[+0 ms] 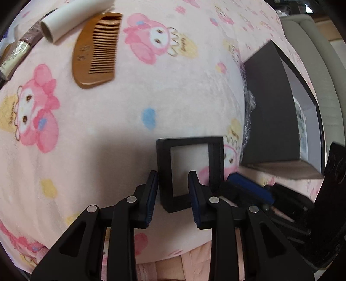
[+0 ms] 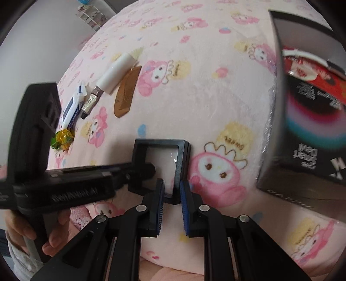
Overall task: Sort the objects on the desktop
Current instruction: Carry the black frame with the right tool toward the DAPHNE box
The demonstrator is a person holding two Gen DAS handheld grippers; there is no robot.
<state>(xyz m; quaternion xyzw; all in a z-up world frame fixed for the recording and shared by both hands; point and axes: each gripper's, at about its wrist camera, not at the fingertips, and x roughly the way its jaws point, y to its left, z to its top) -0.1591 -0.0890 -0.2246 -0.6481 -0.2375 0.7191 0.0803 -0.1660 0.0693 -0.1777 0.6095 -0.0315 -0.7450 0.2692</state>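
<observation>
Between your left gripper's (image 1: 173,188) blue pads sits the left rail of a small black frame box (image 1: 190,173) with a clear window. The fingers straddle that rail, clamped on it or nearly so; contact on the inner pad is hard to confirm. Your right gripper (image 2: 172,190) meets the same box (image 2: 161,164) at its near right corner, jaws narrowly apart on either side of the edge; a firm grip cannot be confirmed there.

Box rests on the pink cartoon blanket (image 1: 108,129).

Right of it: a large dark carton (image 2: 302,108), open side showing printed packages, close to the box and crowding that flank.

Far side, well apart: wooden comb (image 1: 97,49), white tube (image 1: 71,19) touching the comb's end, a small brown-and-gold tube (image 2: 90,101), a blue-white sachet (image 2: 72,108), a yellow-green wrapped candy (image 2: 61,138).
</observation>
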